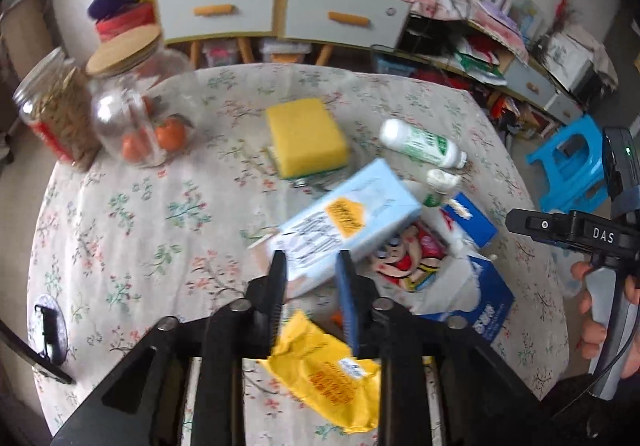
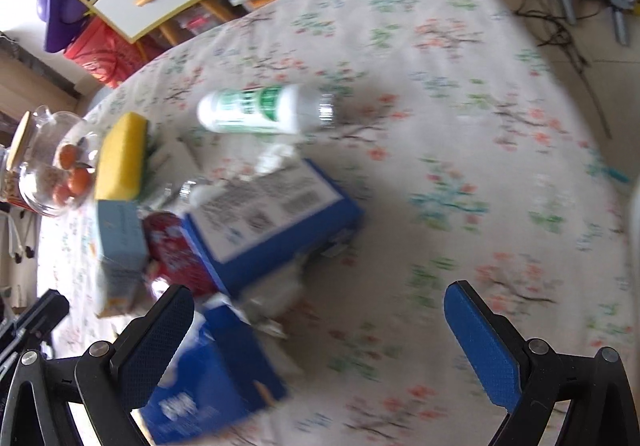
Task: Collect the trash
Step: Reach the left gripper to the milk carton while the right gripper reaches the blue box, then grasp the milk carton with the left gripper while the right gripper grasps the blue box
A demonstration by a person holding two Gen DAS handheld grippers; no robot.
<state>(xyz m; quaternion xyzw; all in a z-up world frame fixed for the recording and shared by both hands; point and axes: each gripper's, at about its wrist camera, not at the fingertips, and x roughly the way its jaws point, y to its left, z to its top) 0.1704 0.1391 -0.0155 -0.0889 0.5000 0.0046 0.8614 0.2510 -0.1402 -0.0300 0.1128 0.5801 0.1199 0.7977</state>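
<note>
Trash collecting is mid-way, as I judge it: several scraps sit gathered around an open blue box (image 1: pixel 480 310) on the flowered table (image 1: pixel 140 205).

My left claw (image 1: pixel 312 266) points steeply down, its two fingers drawn close with a narrow gap. A light blue carton (image 1: pixel 352 213) lies just ahead of the fingertips, its near end showing in the gap. A crumpled yellow wrapper (image 1: pixel 328 370) sits lower, under the finger bases. I cannot tell whether the pads press on either one.

The blue box is to the right of this claw and just beyond it. A red cartoon wrapper (image 1: pixel 412 258) already lies inside. A white bottle (image 1: pixel 420 143) with a green label lies further ahead, past the carton.

My right claw (image 2: pixel 316 288) is spread wide and empty, with bare cloth between its fingers. The blue box is just beside its left finger.

Next move, I think: settle which scrap the left claw takes, close firmly on it, then carry it over the box opening.

Writing: the letters DAS (image 1: pixel 603 234) are readable on the right claw's body. The carton has a yellow patch and black print. The box has white characters. All of that is too blurred to read.
</note>
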